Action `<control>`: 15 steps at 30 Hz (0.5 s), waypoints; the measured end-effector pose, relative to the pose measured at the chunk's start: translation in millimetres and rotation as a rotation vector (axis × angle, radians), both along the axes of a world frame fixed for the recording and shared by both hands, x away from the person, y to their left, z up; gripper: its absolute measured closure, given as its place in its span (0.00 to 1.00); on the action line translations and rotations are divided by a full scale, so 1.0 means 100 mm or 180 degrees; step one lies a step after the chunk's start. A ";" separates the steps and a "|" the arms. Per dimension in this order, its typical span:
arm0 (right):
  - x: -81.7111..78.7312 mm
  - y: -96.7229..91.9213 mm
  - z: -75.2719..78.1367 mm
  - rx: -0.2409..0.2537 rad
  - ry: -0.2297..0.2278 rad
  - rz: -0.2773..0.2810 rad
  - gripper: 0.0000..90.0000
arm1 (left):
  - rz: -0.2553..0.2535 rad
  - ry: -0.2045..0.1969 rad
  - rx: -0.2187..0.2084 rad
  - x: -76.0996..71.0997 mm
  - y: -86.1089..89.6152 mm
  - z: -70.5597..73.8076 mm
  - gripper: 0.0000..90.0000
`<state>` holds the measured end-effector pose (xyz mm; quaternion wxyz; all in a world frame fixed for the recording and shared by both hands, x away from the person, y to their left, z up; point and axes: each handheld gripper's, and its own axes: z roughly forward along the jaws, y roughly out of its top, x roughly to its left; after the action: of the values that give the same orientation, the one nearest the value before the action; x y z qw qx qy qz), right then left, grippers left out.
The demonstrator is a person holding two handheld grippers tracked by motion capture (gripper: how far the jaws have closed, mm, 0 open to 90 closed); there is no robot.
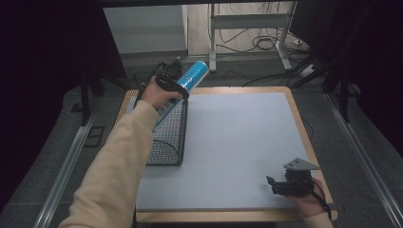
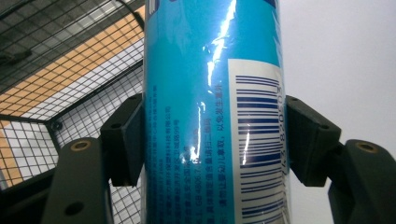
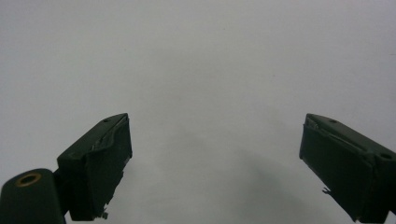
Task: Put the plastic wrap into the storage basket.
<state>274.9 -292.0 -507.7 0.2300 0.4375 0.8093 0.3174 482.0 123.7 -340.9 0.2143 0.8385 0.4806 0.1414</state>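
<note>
A tall blue tube-shaped can [image 1: 192, 76] with a barcode label [image 2: 257, 140] is clamped between the jaws of my left gripper [image 1: 171, 85], tilted over the black wire basket [image 1: 168, 137] at the table's left side. In the left gripper view both pads [image 2: 122, 140] press the can's sides [image 2: 187, 116], with the basket mesh [image 2: 60, 84] below and to the left. My right gripper [image 1: 278, 186] rests low near the table's front right corner, jaws wide apart [image 3: 215, 168] over bare grey mat, nothing between them.
A grey mat [image 1: 237, 142] covers the wooden table [image 1: 304, 128]. Beyond the far edge stand a desk frame [image 1: 247, 28] and loose cables on the floor [image 1: 266, 45]. Metal rails run along both sides of the table.
</note>
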 end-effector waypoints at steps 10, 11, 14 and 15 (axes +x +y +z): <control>0.01 0.00 -0.02 -0.0013 0.0023 0.0003 0.10 | 0.0072 0.0082 0.0093 0.14 0.12 -0.17 0.35; 0.01 0.00 -0.02 -0.0012 0.0024 0.0002 0.11 | 0.0078 0.0093 0.0086 0.15 0.13 -0.19 0.35; 0.01 -0.01 -0.02 -0.0013 0.0027 -0.0008 0.10 | 0.0078 0.0102 0.0093 0.19 0.15 -0.27 0.35; 0.01 -0.01 -0.02 -0.0012 0.0028 -0.0010 0.11 | 0.0072 0.0118 0.0097 0.21 0.15 -0.30 0.35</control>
<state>276.1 -293.0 -509.7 0.2278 0.4398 0.8102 0.3135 502.6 139.1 -370.6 0.1910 0.8386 0.4918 0.1355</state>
